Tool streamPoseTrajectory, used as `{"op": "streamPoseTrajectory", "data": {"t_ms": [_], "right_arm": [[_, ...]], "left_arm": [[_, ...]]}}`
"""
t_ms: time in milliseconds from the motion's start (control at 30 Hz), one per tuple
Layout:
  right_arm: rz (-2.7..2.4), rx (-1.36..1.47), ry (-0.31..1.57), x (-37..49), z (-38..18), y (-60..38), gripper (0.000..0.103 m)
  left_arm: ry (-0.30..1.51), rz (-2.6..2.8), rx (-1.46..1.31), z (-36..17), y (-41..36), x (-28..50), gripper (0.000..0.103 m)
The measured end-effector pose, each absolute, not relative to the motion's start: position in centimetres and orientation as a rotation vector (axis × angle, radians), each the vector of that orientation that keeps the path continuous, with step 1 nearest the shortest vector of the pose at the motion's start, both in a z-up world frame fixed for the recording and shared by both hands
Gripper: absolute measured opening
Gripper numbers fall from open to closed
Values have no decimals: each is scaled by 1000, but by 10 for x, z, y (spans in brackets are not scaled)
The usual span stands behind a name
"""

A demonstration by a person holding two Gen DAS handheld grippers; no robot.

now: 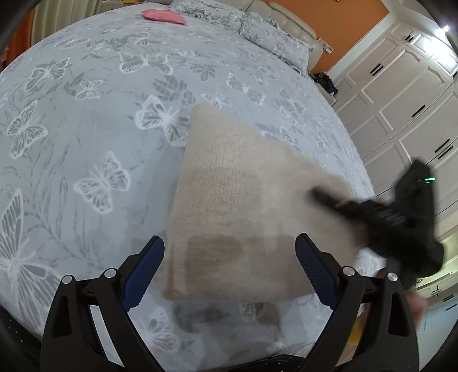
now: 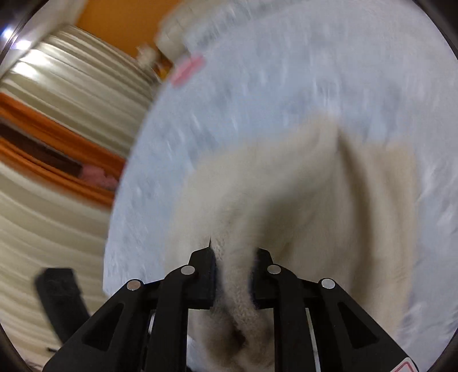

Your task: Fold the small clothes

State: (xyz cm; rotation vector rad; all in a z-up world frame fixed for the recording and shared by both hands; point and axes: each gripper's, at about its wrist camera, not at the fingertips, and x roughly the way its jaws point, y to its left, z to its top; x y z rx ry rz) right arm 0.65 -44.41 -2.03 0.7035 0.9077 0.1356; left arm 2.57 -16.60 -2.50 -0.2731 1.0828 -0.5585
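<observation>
A beige knitted garment (image 1: 229, 200) lies on the bed's butterfly-print cover (image 1: 86, 128), near its front right edge. My left gripper (image 1: 230, 266) hovers open just above the garment's near edge, its blue pads (image 1: 146, 269) wide apart with nothing pinched. The right gripper (image 1: 329, 200) shows blurred at the garment's right edge. In the right wrist view the right gripper (image 2: 233, 257) is shut on a bunched fold of the beige garment (image 2: 300, 206), which rises off the cover into the jaws. That view is smeared by motion.
A pink item (image 1: 164, 15) lies at the bed's far side by grey patterned pillows (image 1: 243, 25). White cabinets (image 1: 400, 100) line the right wall. Striped curtains (image 2: 71, 94) hang beyond the bed's edge. A black object (image 2: 60, 297) stands low at the left.
</observation>
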Motion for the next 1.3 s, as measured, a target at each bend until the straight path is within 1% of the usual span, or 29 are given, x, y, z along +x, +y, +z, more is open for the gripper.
{"op": "streamPoseTrajectory", "data": {"t_ms": [67, 100, 133, 200, 233, 267, 300, 367, 467, 533, 600, 667, 700, 733, 767, 800, 833, 867, 900, 933, 967, 1067, 1100, 1200, 1233, 1300], "right_arm": [[105, 701, 820, -10, -2, -466, 15], [61, 694, 826, -14, -8, -477, 15], [-5, 665, 868, -15, -23, -488, 15], [-115, 631, 1040, -9, -85, -507, 19], [-104, 694, 1042, -13, -98, -513, 20], [-75, 797, 971, -24, -97, -522, 21], [-66, 811, 947, -28, -90, -524, 25], [-133, 743, 894, -38, -69, -522, 54], [-177, 695, 905, -40, -65, -515, 72], [-193, 678, 962, -34, -77, -511, 80], [-224, 642, 1014, -34, -93, -508, 86], [-222, 651, 1018, -34, -110, -508, 93], [-212, 711, 1001, -36, -119, -509, 97], [-205, 754, 979, -38, -123, -513, 98], [-198, 776, 975, -37, -125, -516, 78], [-132, 811, 975, -33, -123, -517, 57], [-87, 885, 962, -32, -121, -520, 48], [-85, 926, 946, -29, -114, -522, 43], [-69, 903, 920, -27, -96, -519, 42], [-64, 879, 902, -26, -85, -516, 42], [-46, 840, 861, -25, -61, -508, 41], [31, 750, 738, -23, 8, -477, 41], [53, 719, 705, -22, 25, -467, 41], [135, 692, 616, -14, 63, -434, 43], [157, 690, 601, -7, 68, -423, 46], [180, 686, 594, 11, 61, -401, 57]], "left_arm": [[1064, -568, -269, -21, -166, 27, 91], [1062, -575, -269, -22, -168, 28, 92], [1063, -580, -269, -23, -170, 29, 92], [1084, -582, -267, -29, -177, 33, 92], [1099, -595, -276, -33, -181, 35, 92], [1120, -603, -281, -37, -187, 37, 92], [1127, -606, -284, -39, -189, 38, 92], [1143, -615, -298, -43, -196, 43, 92], [1185, -648, -360, -52, -206, 57, 93], [1228, -658, -399, -63, -214, 66, 95], [1320, -647, -450, -85, -224, 80, 97], [1426, -660, -533, -111, -232, 90, 97], [1464, -659, -586, -122, -232, 92, 98], [1458, -652, -615, -125, -230, 93, 98], [1441, -671, -642, -122, -230, 95, 95], [1441, -699, -633, -119, -232, 97, 80], [1439, -704, -612, -113, -232, 99, 72], [1433, -715, -608, -108, -231, 100, 62], [1426, -737, -610, -101, -230, 102, 55], [1413, -758, -611, -91, -227, 104, 53], [1376, -787, -614, -71, -220, 107, 51], [1278, -842, -608, -21, -197, 115, 51], [1225, -867, -604, 3, -183, 119, 52], [1073, -889, -550, 55, -145, 126, 54], [1020, -883, -519, 72, -127, 128, 55], [966, -854, -480, 83, -105, 134, 66]]}}
